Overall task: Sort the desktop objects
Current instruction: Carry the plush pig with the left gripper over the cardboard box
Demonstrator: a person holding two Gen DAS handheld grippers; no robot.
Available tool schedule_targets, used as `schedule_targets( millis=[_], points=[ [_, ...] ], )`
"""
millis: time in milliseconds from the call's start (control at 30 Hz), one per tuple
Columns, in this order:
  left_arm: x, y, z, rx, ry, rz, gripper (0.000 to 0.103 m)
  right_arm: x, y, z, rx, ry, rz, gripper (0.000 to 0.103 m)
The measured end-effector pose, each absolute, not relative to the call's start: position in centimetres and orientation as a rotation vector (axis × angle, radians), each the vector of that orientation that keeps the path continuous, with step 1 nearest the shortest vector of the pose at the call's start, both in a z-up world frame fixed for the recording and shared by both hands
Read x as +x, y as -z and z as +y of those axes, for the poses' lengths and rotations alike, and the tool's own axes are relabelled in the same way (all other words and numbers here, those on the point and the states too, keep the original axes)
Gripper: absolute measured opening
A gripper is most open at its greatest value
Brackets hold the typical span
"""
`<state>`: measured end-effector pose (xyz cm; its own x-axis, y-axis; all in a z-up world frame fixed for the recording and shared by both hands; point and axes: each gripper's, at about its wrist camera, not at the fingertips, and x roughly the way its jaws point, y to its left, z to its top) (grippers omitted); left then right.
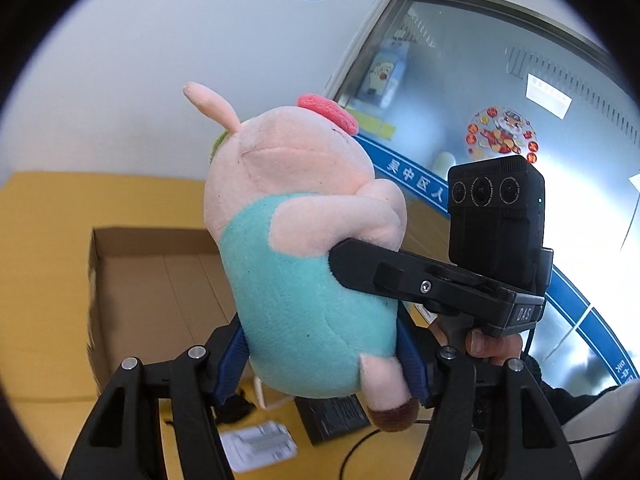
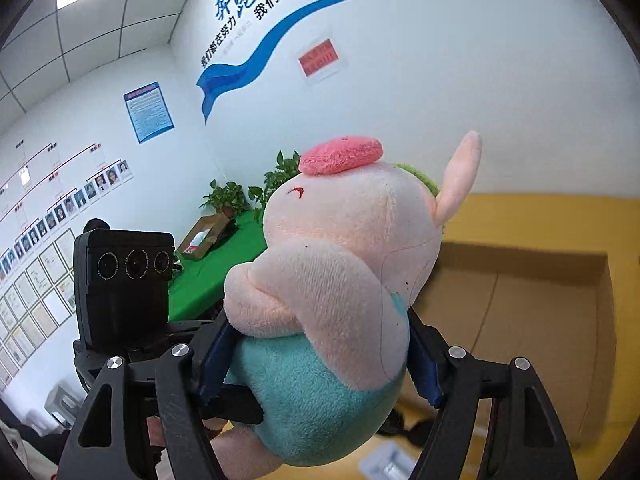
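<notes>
A pink plush pig in a teal shirt (image 1: 304,280) is held in the air between both grippers. My left gripper (image 1: 320,360) is shut on its lower body, blue pads pressing both sides. My right gripper (image 2: 316,356) is shut on the same pig (image 2: 332,280) at its waist, and one of its black fingers (image 1: 360,268) presses the pig's side in the left wrist view. The left gripper's camera block (image 2: 124,280) shows at the left of the right wrist view. An open cardboard box (image 1: 160,280) sits behind and below the pig on the yellow table (image 1: 40,220).
A black flat device (image 1: 332,416), a white packet (image 1: 256,446) and cables lie on the table below the pig. The box also shows in the right wrist view (image 2: 520,320). A green table with potted plants (image 2: 224,264) stands far off. White walls and a glass door surround.
</notes>
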<state>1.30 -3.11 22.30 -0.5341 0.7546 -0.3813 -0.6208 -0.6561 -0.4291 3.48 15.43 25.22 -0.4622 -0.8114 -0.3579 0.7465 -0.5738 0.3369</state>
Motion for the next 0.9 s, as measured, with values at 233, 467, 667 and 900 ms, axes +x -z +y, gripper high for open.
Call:
schedule_targets(
  millis=[233,467,667,900],
  points=[
    [-7.6,-23.7,-5.3,-0.747,-2.26,-0.328,0.065,-6.1,-27.6,12.5,0.626,2.033,-0.148,0.079],
    [-17.5,-19.8,-6.9,-0.853,-2.256,-0.413,0.065,-16.8,-24.4,9.1,0.716,2.018,-0.176,0.078],
    [-23.0,-13.5,-7.8,-1.013,-2.216,-0.433,0.065,-24.3,-17.7,8.0,0.83,1.973,-0.275,0.079],
    [-26.9,-4.6,-9.0,-1.274,-2.143,-0.508,0.065,-29.5,-7.4,6.2,0.989,1.915,-0.337,0.078]
  ],
)
